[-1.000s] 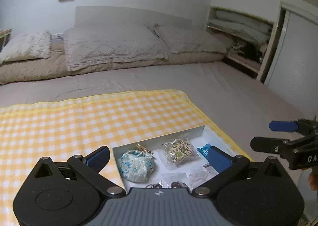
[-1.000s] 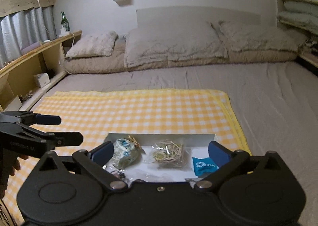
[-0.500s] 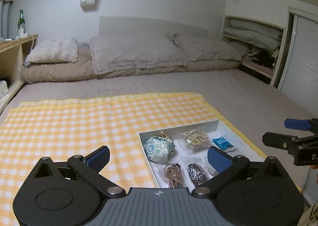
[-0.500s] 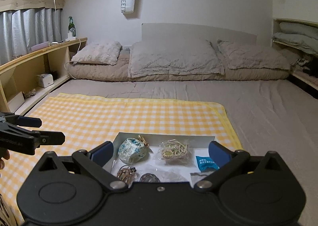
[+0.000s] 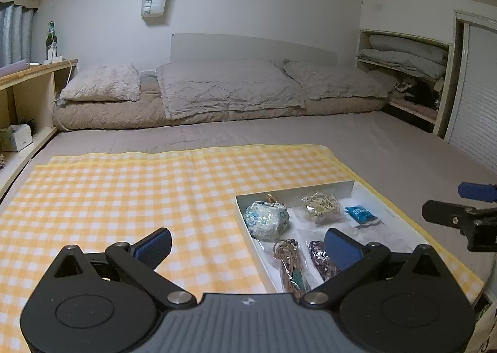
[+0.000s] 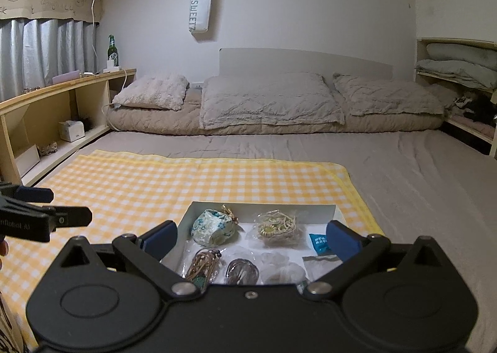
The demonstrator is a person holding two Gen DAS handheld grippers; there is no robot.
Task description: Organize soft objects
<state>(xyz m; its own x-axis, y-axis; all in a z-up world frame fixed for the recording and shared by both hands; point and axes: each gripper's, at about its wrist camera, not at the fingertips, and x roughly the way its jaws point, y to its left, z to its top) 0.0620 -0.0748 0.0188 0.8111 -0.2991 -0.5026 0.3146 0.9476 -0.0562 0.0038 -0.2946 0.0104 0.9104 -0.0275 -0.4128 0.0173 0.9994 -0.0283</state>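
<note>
— What have you got in your fingers right now?

— Nothing. My left gripper (image 5: 247,247) is spread wide and empty above the yellow checked blanket (image 5: 124,197). My right gripper (image 6: 251,236) is just as wide and just as empty, held over the near end of the white tray (image 6: 330,213).

— Where's the tray?

— On the blanket's right part, close to its edge, and the blanket lies on the grey bed (image 6: 403,173).

— And the soft things?

— All inside the tray. At the far end there's a blue floral pouch (image 6: 212,230) on the left, a clear bag of pale cords (image 6: 276,228) beside it in the middle, and a small blue packet (image 6: 318,242) on the right. Nearer me lie a bagged brown cord bundle (image 6: 203,264), a dark shiny bundle (image 6: 242,272) next to it, and some clear plastic bags (image 6: 279,266); I cannot tell what those hold.

— Are your fingers touching anything?

— No, both pairs hang clear of the tray and its contents.
</note>
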